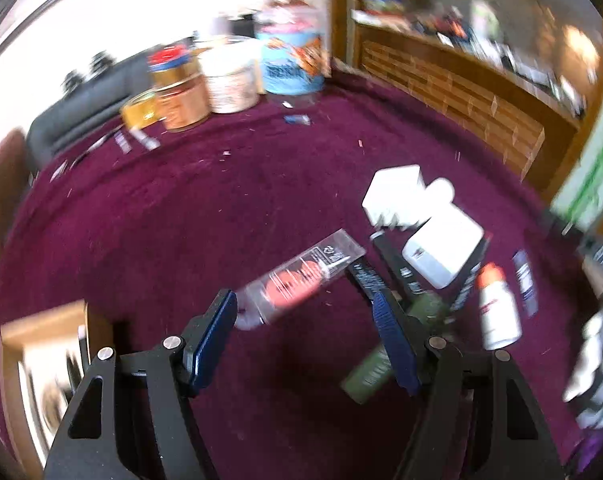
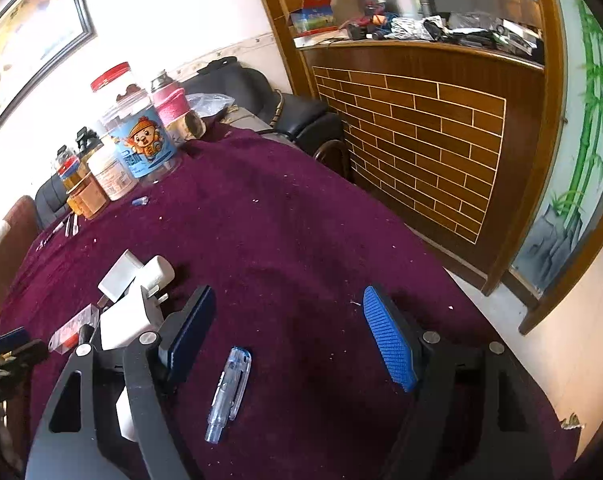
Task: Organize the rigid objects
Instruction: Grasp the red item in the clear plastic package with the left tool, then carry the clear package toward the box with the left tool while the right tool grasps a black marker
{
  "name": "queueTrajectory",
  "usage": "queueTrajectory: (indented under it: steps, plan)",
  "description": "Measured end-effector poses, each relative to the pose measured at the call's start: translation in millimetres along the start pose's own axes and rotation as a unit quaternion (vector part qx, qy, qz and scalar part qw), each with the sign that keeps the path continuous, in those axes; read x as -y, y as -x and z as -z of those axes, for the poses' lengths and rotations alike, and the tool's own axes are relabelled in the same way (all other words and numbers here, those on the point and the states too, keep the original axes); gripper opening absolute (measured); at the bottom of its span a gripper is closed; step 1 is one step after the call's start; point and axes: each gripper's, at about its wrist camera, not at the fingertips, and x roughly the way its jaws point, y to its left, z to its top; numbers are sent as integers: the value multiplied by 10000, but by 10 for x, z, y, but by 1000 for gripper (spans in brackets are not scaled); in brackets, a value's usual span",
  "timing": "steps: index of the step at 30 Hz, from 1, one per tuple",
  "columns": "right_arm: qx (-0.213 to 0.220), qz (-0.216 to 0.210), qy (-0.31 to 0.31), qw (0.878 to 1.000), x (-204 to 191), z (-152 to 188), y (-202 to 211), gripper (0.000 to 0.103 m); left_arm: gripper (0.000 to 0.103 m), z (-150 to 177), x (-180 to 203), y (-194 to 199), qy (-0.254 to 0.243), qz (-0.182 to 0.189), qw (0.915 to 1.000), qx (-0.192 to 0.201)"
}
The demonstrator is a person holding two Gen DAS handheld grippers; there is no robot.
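- The jars (image 2: 113,152) stand in a tight row at the far left edge of the counter (image 2: 301,220), under the wall; the biggest, a clear one with a red lid and a cartoon label (image 1: 291,60), closes the row; grouped out of the working area, they look parked rather than awaiting sorting
- The left tool (image 1: 305,324) hangs over the maroon cloth with its jaws spread and nothing pinched; the clear packet with a red item inside (image 1: 297,280) lies flat just ahead of its left pad, which suggests it as the likely next pick, though the blur makes the exact gap hard to judge
- Right of that packet the loose things crowd together: a green cylinder (image 1: 373,364) lies partly behind the left tool's right finger, black flat items fan out beside it, and the white chargers (image 1: 441,252) sit in a touching pile with a white block (image 1: 393,196) behind them
- A small white bottle with an orange cap (image 1: 497,312) lies tilted near the right end of that pile
- The right tool (image 2: 289,336) is also spread and empty; a clear blue pen (image 2: 229,392) lies on the cloth between its fingers, nearer the left one, touching neither pad, placed as if about to be closed on
- The cloth to the pen's right is bare, possibly room to lay sorted pieces
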Motion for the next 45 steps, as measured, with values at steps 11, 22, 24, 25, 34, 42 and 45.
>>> queueTrajectory:
  steps: [11, 22, 24, 25, 34, 42, 45]
  plan:
    - [-135, 97, 55, 9998, -22, 18, -75, 76, 64, -128, 121, -483, -1076, 40, 9930, -485]
    - [-295, 17, -175, 9994, 71, 23, -118, 76, 24, 75, 194, -269, -547, 294, 9969, -476]
    - [-320, 30, -158, 9994, 61, 22, -130, 76, 26, 68, 184, -309, -473, 283, 9972, -499]
    - [-323, 32, -152, 9994, 60, 24, -131, 76, 29, 55, 183, -340, -452, 240, 9976, -464]
    - [-337, -99, -233, 9991, 89, 18, -139, 77, 22, 130, 91, -144, 94, 243, 9997, -3]
    - [-523, -410, -288, 9974, 106, -4, -145, 76, 23, 535, -140, 880, 782, 667, 9911, 846]
    - [-732, -612, -274, 9951, 47, 10, -63, 76, 23, 751, -291, 1172, 1052, 712, 9864, 1044]
